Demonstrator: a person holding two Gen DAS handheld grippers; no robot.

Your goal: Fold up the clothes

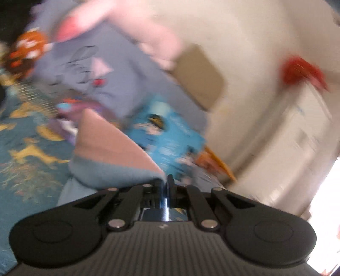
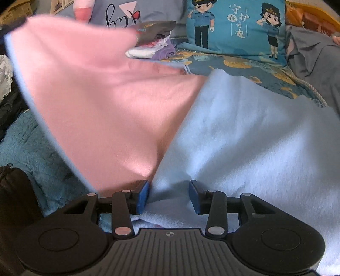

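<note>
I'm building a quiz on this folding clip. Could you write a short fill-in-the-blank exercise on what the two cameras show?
1. The left hand-held gripper is ____ on a corner of the cloth.
2. The right hand-held gripper has its jaws ____.
3. The cloth is pink on one side and light ____ on the other.
4. The cushion shows two cartoon figures in ____.

Missing words: shut; open; blue; uniform

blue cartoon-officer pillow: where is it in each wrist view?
Left wrist: blue cartoon-officer pillow sits centre frame, blurred and tilted, just beyond the lifted pink cloth corner.
Right wrist: pillow at top, right of centre, upright.
Shared landmark: grey cushion with the pink triangle print, left of the pillow in both.
</note>
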